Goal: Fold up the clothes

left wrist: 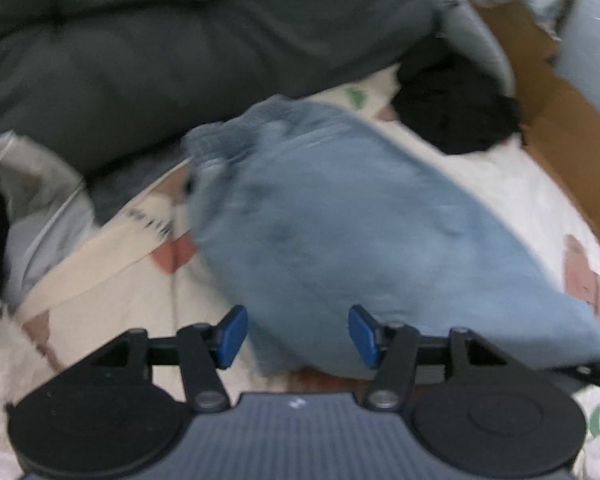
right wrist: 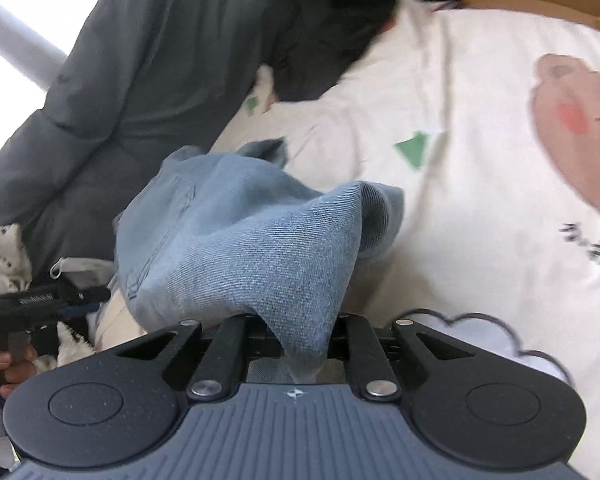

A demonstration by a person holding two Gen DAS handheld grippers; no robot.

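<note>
A light blue denim garment [left wrist: 340, 216] lies spread on the white printed bedsheet [left wrist: 512, 192], blurred by motion. My left gripper [left wrist: 298, 336] stands open at its near edge, blue pads [left wrist: 232, 336] on either side of the cloth and apart from it. In the right wrist view the denim garment [right wrist: 240, 248] rises in a bunch and drapes over my right gripper [right wrist: 296, 320]. That gripper is shut on a fold, and the cloth hides its fingertips. The left gripper [right wrist: 40, 304] shows at the left edge, held by a hand [right wrist: 8, 364].
A dark grey padded jacket [left wrist: 180, 48] fills the back. A black garment [left wrist: 452, 108] lies by a cardboard box [left wrist: 560, 112] at the right. A grey and white garment [left wrist: 32, 200] sits at the left. The sheet carries a bear print [right wrist: 580, 128].
</note>
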